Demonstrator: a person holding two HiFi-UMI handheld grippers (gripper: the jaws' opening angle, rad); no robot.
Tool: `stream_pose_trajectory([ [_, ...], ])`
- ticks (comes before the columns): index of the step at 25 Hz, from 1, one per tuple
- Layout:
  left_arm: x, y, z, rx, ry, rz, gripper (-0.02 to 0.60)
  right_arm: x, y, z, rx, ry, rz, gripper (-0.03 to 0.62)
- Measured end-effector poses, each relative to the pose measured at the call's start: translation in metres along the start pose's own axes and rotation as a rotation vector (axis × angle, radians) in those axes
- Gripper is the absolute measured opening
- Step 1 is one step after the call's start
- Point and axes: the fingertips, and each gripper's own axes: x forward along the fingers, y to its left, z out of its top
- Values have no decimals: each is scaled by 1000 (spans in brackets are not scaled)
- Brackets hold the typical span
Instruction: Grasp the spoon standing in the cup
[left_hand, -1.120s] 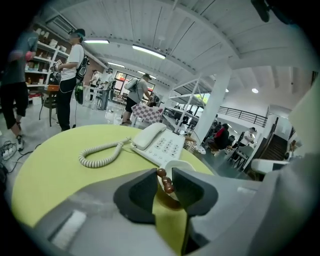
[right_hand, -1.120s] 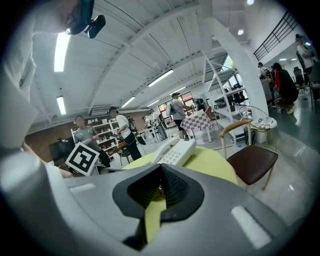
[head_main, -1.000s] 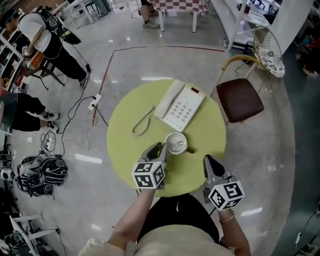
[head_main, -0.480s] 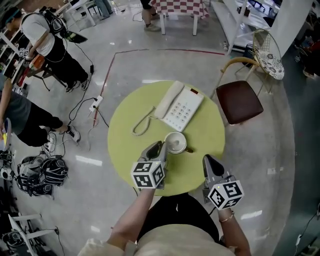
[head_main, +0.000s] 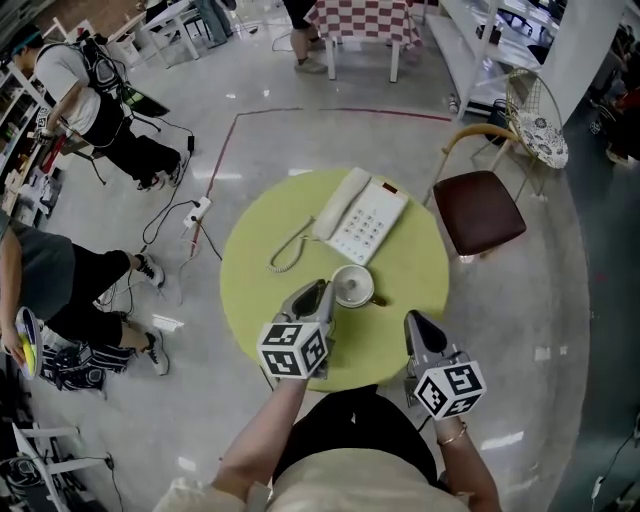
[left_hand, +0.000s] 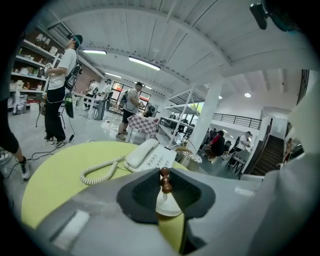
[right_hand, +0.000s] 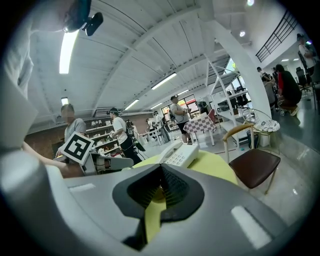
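Grasp not finished. Left tool (head_main: 316, 298) is at the cup (head_main: 352, 286), jaws closing with the spoon (left_hand: 164, 181) handle's brown knob between them. Pads look not yet clamped on it, so it counts as released for now. Spoon stands upright in the white cup, near the middle of the yellow surface (head_main: 250, 280). Left to do: finish the squeeze on the handle. Right tool (head_main: 418, 326) hangs over the near edge, well apart from the cup, jaws slightly parted, nothing in them.

Around: people (head_main: 90, 100) far left, power strip (head_main: 195, 210) with cables on the floor, telephone (head_main: 362, 218) just behind the cup with its coiled cord (head_main: 290, 255), brown chair (head_main: 480, 200) at right. Nothing blocks the spoon. The cup rim is close under the jaws and could get nudged.
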Motion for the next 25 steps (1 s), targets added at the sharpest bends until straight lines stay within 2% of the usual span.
stream_pose_trajectory([
  [16,-38,-24,30,39,-81,-21,55,-5,16,18,-49,-32,60,0],
  [25,-61,-24,33,47,-112,-7,55,-3,29,22,-84,-51,84,0],
])
